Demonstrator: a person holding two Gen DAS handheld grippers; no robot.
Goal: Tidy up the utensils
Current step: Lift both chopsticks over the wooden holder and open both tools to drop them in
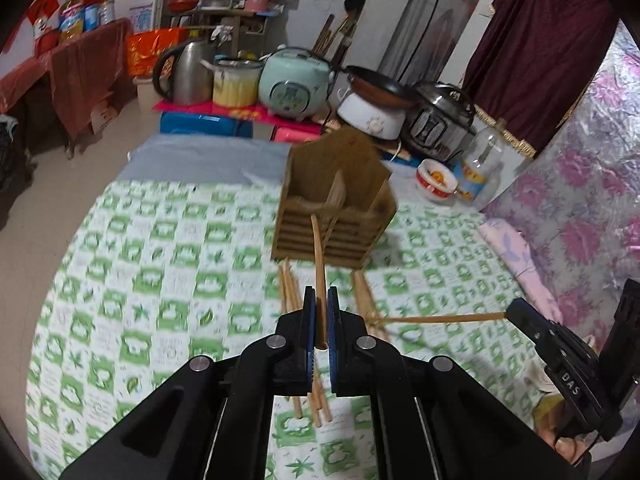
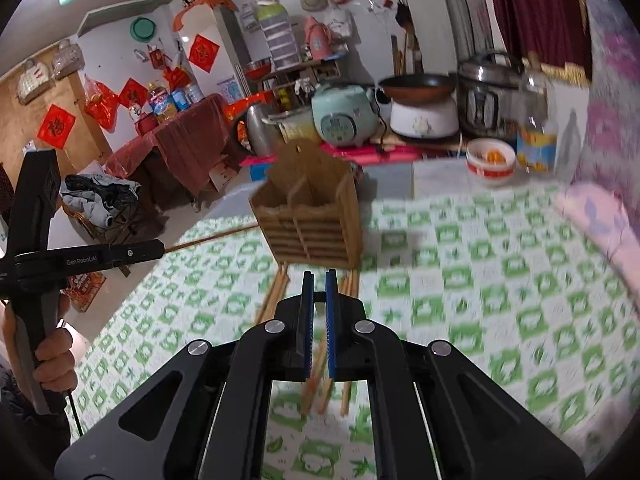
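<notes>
While both grippers hang over the green-and-white checked cloth (image 1: pixel 168 280), each has one chopstick pinched betw. its blue pads.

L gripper (image 1: pixel 321 300): jaws pressed together on a wooden chopstick (image 1: pixel 318 248). Stick runs fwd from the pads, tip pointing toward the front face of the wooden utensil holder (image 1: pixel 334 208). In the R wrist view the same gripper (image 2: pixel 160 249) shows at far left, held by a hand (image 2: pixel 54 356), its chopstick (image 2: pixel 212 238) reaching toward the holder (image 2: pixel 310 220) but stopping short of it, just beside its left wall.

R gripper (image 2: pixel 319 284): jaws pressed together. What sits betw. the pads cannot be made out in its own view. L wrist view settles it: the gripper (image 1: pixel 514 314) at right edge pinches a second chopstick (image 1: pixel 444 318) by one end; stick lies roughly level, pointing toward the loose pile.

Loose chopsticks (image 1: pixel 290 292): several still flat on the cloth, just in front of the holder, partly under both grippers; also seen in the R view (image 2: pixel 276 292). Count unclear, motion blur.

Holder: upright on the cloth, slatted front, divider making two compartments, tall back panel. Something pale and wooden stands in it in the L view; which compartment, cannot tell.

Background: rice cooker (image 1: pixel 294 84), kettle (image 1: pixel 192 72), pressure cooker (image 1: pixel 440 120), bowl (image 1: pixel 436 180), glass jar (image 1: pixel 482 164), well beyond the holder.
</notes>
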